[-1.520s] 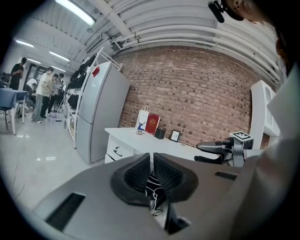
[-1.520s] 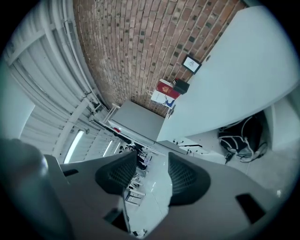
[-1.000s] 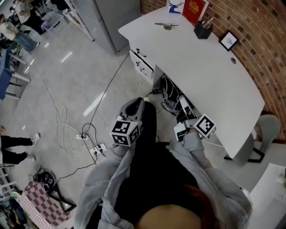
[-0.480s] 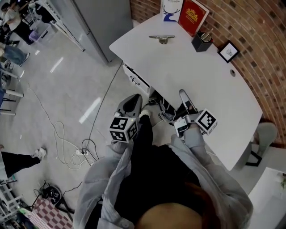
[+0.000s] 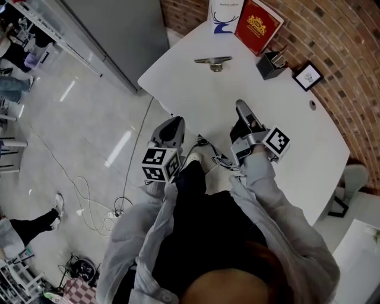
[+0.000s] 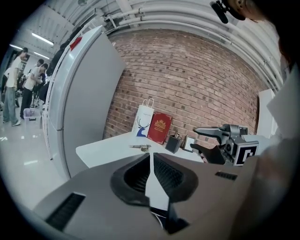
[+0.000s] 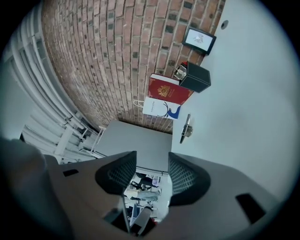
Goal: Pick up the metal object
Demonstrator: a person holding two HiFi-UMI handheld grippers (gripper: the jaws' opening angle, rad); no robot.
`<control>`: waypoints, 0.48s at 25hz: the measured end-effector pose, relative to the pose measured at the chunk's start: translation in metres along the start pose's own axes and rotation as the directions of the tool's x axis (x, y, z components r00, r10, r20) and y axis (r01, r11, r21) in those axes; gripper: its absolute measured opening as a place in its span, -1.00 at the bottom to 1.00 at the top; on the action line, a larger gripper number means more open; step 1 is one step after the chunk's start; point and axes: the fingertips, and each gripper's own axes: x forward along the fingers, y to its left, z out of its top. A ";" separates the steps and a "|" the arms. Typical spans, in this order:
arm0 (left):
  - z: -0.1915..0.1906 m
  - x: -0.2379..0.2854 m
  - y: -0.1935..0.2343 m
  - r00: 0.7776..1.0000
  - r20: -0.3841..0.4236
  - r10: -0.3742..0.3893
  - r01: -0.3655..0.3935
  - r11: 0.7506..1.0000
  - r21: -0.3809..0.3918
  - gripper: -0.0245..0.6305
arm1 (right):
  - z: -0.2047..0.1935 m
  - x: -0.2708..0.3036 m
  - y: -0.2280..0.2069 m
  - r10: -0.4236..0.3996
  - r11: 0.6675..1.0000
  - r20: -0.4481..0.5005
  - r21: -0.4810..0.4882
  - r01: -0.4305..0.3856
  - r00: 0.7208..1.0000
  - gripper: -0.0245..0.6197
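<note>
Fingers of the left gripper (image 6: 151, 157): closed to a narrow slit at the tips, nothing between them; carried just outside the near edge of the desk (image 5: 297, 136), at 9 o'clock of the other tool. Fingers of the right gripper (image 7: 151, 158): set wide, empty, held over the near part of the desk and aimed toward 12 o'clock. Item sought: metal object (image 5: 214, 61), a slim bar on a short stub, lying at the desk's far end, at 11 o'clock of the right gripper, well apart from both grippers and untouched; pickup judged not yet begun. Hazards, as judged: the piece sits low on a smooth top, so fingers closing too high would likely skate over the bar or nudge it away. It also lies near the desk's 9 o'clock edge, so a push from the 3 o'clock side could send it over. A reach drifting toward 3 o'clock might clip the pen pot. Containers: black pen pot (image 5: 271, 64), at 3 o'clock of the metal object, holding a few thin items too small to name; white paper bag (image 5: 222, 9), upright against the brick wall at 12 o'clock, contents hidden. Adjacent stock: red book (image 5: 258, 24) leaning beside the bag; framed picture (image 5: 309, 76) at 4 o'clock of the pot.
</note>
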 end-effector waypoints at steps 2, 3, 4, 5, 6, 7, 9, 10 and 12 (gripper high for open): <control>0.006 0.015 0.013 1.000 -0.007 -0.004 0.004 1.000 0.000 -0.81 | 0.009 0.023 -0.001 -0.002 1.000 0.016 0.017 0.002 1.000 -0.28; 0.008 0.022 0.019 1.000 -0.009 -0.007 0.006 1.000 -0.003 -0.81 | 0.013 0.034 -0.002 -0.003 1.000 0.024 0.028 0.002 1.000 -0.28; 0.011 0.030 0.025 1.000 -0.011 -0.009 0.009 1.000 -0.004 -0.81 | 0.017 0.046 -0.004 -0.005 0.999 0.033 0.042 0.003 0.999 -0.28; 0.013 0.037 0.031 1.000 -0.012 -0.010 0.010 1.000 -0.004 -0.81 | 0.020 0.057 -0.007 -0.009 0.998 0.042 0.061 0.006 0.999 -0.28; 0.015 0.043 0.037 1.000 -0.012 -0.011 0.011 1.000 -0.003 -0.81 | 0.024 0.068 -0.011 -0.015 0.996 0.053 0.085 0.010 0.998 -0.28; 0.016 0.050 0.043 1.000 -0.013 -0.011 0.011 1.000 -0.003 -0.81 | 0.028 0.079 -0.015 -0.023 0.994 0.066 0.111 0.016 0.998 -0.28; 0.017 0.063 0.053 1.000 -0.015 -0.011 0.011 1.000 -0.007 -0.81 | 0.036 0.099 -0.025 -0.047 0.988 0.089 0.149 0.033 0.995 -0.28; 0.017 0.069 0.058 1.000 -0.016 -0.011 0.011 1.000 -0.009 -0.81 | 0.040 0.109 -0.030 -0.059 0.986 0.097 0.158 0.043 0.994 -0.28; 0.018 0.081 0.068 1.000 -0.020 -0.007 0.007 1.000 -0.013 -0.81 | 0.046 0.128 -0.040 -0.079 0.983 0.107 0.175 0.059 0.991 -0.28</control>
